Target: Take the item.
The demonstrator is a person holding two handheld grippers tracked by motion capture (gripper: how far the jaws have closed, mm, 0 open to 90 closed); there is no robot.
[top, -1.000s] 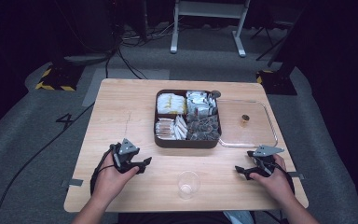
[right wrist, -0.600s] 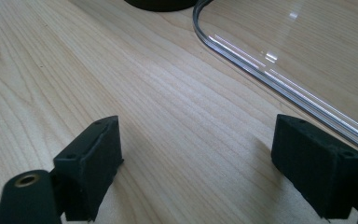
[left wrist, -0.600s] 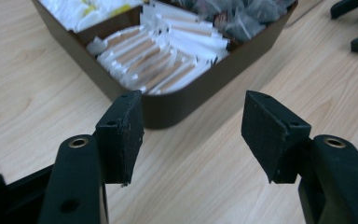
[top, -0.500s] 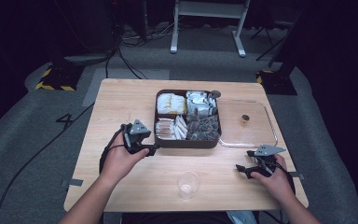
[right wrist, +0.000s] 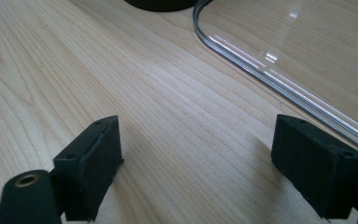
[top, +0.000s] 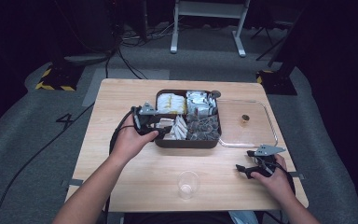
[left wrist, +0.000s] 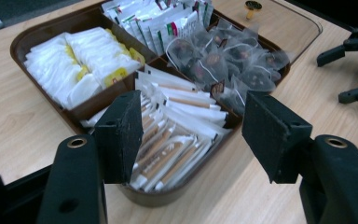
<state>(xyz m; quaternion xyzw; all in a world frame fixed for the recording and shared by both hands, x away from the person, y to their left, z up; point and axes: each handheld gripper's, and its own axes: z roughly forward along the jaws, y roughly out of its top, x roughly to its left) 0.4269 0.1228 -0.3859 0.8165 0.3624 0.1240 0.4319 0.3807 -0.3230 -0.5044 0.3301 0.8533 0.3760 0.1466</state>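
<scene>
Risk right now: my left gripper (left wrist: 191, 135) hangs with jaws spread over the stick packets (left wrist: 177, 135) in the tray (top: 186, 141) mid-counter, so I could pinch several at once. Right gripper (top: 256, 170) rests spread near the counter's right edge.

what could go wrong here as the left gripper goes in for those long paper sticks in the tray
The sticks lie packed and overlapping, so the open left gripper may well pinch several at once or crease a wrapper. Their compartment sits at the near rim of the brown tray, so a low jaw might catch that rim and shove the tray. Pulled-out sticks could spill toward the plastic cup.
</scene>
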